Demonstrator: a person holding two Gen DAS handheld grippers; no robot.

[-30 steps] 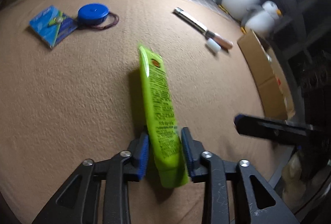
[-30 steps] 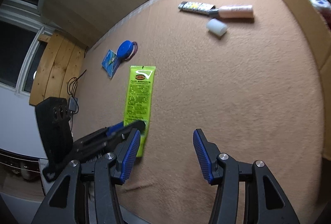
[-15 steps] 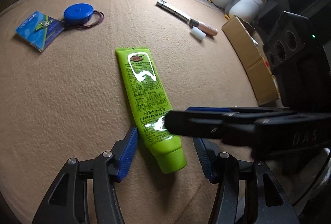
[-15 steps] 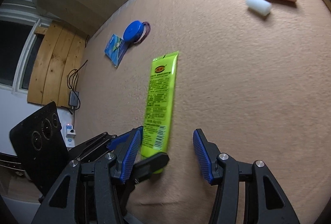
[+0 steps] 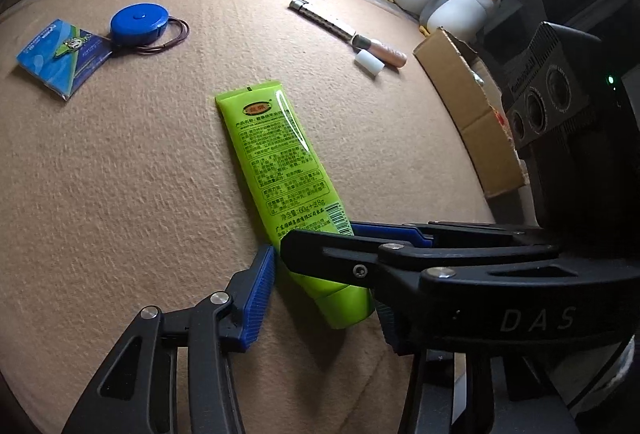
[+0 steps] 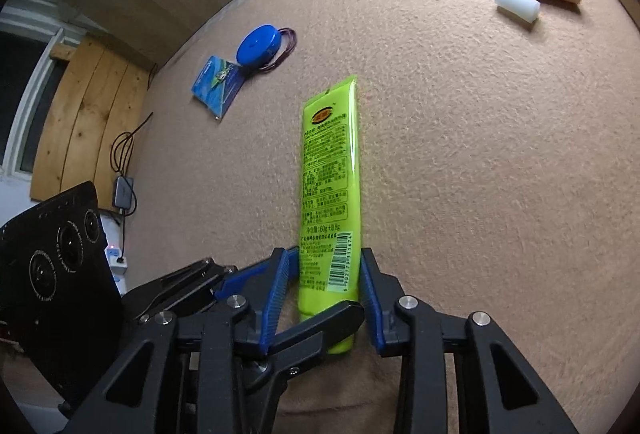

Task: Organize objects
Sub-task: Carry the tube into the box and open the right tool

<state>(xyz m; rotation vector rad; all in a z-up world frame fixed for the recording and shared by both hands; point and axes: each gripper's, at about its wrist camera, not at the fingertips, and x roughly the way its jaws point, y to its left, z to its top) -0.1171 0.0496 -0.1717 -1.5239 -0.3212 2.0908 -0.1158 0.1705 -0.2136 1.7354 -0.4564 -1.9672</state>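
Observation:
A lime-green tube [image 5: 280,157] lies on the tan felt table [image 5: 120,193], cap end toward me. My right gripper [image 6: 327,258] reaches across it from the right in the left wrist view. Its jaws are closing, and both blue pads [image 6: 370,294] meet the tube [image 6: 328,173] just above the cap. My left gripper [image 5: 324,294] straddles the cap end with its jaws closing. A gap shows beside its left pad [image 5: 258,298], and its other finger is mostly hidden behind the right gripper [image 5: 320,234].
A blue round tape case [image 5: 138,23] with a brown hair tie and a blue packet [image 5: 60,57] lie far left. A patterned stick with a pink end [image 5: 344,31] and a white cylinder [image 5: 370,62] lie far right. An open cardboard box [image 5: 468,113] stands off the right edge.
The left gripper let go of the tube, which went from standing on its edge to lying flat. The right gripper came in from the right and closed around the cap end.

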